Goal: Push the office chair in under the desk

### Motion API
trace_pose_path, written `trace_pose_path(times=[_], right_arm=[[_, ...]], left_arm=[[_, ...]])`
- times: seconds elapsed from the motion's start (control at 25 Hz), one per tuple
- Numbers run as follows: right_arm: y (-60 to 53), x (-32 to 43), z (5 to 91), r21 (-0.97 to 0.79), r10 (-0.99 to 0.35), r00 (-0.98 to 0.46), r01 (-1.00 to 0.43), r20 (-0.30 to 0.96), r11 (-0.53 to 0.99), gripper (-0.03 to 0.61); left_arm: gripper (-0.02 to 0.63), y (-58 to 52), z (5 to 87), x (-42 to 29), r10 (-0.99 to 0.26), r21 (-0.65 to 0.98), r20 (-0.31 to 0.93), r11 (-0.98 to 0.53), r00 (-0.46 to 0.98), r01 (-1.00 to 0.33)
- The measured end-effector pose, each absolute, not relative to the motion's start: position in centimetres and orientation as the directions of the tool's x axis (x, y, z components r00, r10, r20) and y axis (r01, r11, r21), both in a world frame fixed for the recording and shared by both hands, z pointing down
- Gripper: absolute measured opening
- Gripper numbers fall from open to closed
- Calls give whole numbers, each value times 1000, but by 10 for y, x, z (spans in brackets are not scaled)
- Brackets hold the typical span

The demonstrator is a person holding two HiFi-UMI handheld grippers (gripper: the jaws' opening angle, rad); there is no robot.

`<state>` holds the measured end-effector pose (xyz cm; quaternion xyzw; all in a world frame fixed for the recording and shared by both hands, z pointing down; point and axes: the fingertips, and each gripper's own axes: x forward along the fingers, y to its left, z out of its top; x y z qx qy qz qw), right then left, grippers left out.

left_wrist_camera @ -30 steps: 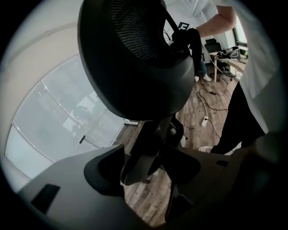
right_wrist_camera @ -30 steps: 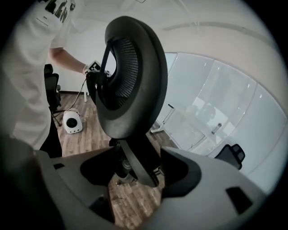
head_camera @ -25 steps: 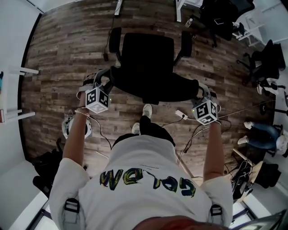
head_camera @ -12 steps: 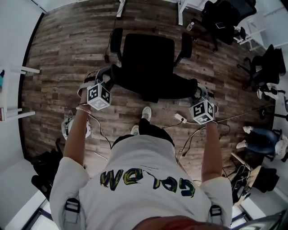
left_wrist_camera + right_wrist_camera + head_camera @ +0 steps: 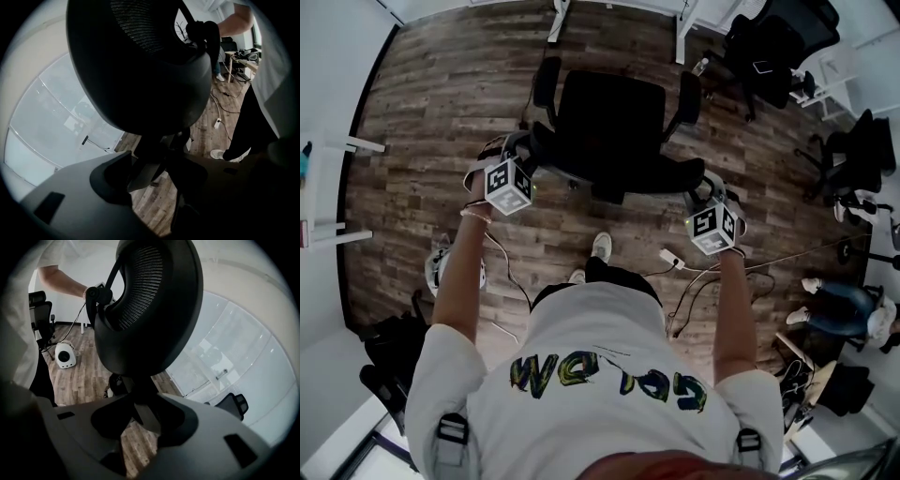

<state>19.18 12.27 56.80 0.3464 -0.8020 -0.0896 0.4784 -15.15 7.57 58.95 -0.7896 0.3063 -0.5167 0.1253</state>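
Wood-plank floor [image 5: 422,122] runs under everything, with white furniture legs [image 5: 683,21] at its far edge, beyond the jaws. The black office chair [image 5: 609,108] stands on the floor between the two pairs of jaws. Its seat and armrests lie on their far side, near those legs, and its backrest [image 5: 619,173] stretches from one pair to the other. The left gripper [image 5: 521,155] sits at one end of the backrest and the right gripper [image 5: 701,192] at the other.

In the left gripper view the jaws are closed on a dark frame piece of the backrest, and the mesh oval fills the space above them. In the right gripper view the jaws likewise clamp a dark part of the frame, with the mesh rising just above them.

Behind the right jaws, toward the person, a white power strip [image 5: 672,258] and cables lie on the floor. A white rounded device [image 5: 64,356] rests to the left of those jaws. More black chairs [image 5: 769,37] stand well beyond them.
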Motion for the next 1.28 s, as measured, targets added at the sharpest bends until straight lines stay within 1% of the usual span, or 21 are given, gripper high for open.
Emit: trace_pose_path(times=[0.4,0.88,1.28], right_arm=[[76,192,571,490,-660,-304,-476,687,730,155],[15,185,570,486,-650,-302,-468,697,738,156],[-55,179,570,484,-654,-280,-486,703,728,156]], left_arm=[[245,28,592,-152,-631,-520,735,-760,248,-390],[249,-35,592,-157,-624,-514,741,-765,249,-388],[250,-111,591,-163,-625,-517,738,-766,256,-381]])
